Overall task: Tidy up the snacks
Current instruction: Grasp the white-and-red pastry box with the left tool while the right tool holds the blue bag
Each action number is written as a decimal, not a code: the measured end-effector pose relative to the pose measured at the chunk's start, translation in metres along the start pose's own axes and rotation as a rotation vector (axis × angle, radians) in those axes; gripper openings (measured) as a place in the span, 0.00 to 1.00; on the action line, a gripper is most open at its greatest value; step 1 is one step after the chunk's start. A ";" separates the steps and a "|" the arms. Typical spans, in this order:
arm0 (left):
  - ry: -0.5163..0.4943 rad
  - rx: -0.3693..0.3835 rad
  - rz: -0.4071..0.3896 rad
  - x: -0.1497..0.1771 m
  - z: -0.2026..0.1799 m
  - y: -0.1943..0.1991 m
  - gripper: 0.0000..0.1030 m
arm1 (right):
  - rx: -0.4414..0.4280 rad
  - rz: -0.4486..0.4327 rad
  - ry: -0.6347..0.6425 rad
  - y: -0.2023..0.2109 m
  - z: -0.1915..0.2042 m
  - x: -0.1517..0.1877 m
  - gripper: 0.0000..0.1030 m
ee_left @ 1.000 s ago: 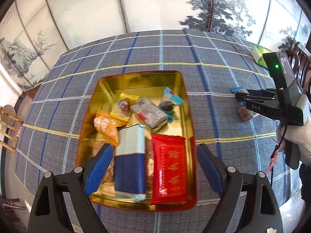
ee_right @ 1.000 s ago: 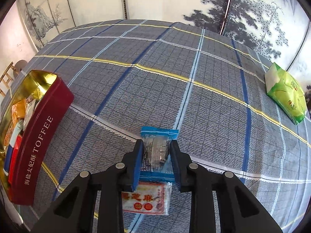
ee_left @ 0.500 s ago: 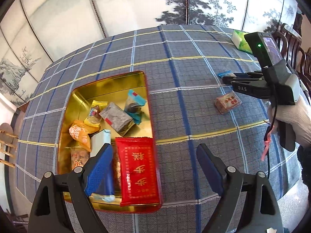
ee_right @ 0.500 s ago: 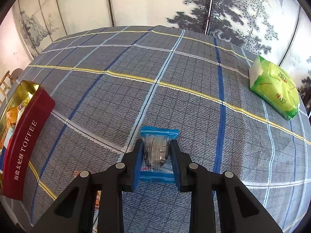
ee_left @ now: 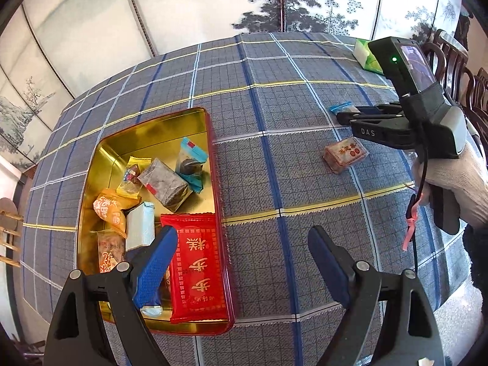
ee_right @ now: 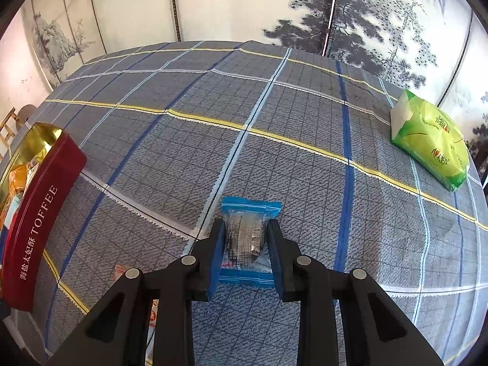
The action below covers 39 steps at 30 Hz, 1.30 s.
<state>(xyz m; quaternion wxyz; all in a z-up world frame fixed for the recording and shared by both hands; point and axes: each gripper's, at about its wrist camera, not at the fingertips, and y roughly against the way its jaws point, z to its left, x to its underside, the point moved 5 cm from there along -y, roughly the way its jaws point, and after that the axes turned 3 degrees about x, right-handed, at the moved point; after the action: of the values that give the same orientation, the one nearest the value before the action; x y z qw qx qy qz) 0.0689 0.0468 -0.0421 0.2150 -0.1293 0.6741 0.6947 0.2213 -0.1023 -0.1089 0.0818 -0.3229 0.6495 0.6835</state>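
Observation:
A red toffee tin with a gold inside sits on the plaid tablecloth and holds several wrapped snacks, among them a large red packet. My left gripper hovers open over the tin's near right corner, nothing between its fingers. My right gripper is shut on a blue-edged clear snack packet, lifted above the cloth; from the left wrist view the same right gripper is at the far right, held by a white-gloved hand. A small reddish snack lies on the cloth below it.
A green tissue pack lies at the table's far right corner. Dark wooden chairs stand beyond the right edge. The tin's red side wall shows at the left of the right wrist view. Painted screens back the table.
My left gripper has drifted right, off the tin's middle to its right corner, still open. The right gripper has shifted a little across the cloth, still gripping the blue-edged packet.

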 end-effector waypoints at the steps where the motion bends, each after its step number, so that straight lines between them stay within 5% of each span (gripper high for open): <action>1: -0.001 0.002 -0.001 -0.001 -0.001 0.000 0.83 | 0.000 -0.001 0.001 0.000 0.000 0.000 0.28; 17: -0.049 0.098 0.023 -0.022 -0.047 -0.021 0.78 | 0.025 0.013 -0.036 0.004 -0.029 0.003 0.28; 39: -0.056 0.118 0.070 -0.042 -0.076 -0.079 0.63 | 0.019 0.014 -0.060 0.011 -0.047 0.016 0.28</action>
<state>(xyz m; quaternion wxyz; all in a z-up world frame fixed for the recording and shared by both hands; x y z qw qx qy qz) 0.1351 -0.0339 -0.0963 0.2168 -0.0732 0.7118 0.6641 0.2185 -0.1527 -0.1063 0.0997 -0.2971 0.6553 0.6873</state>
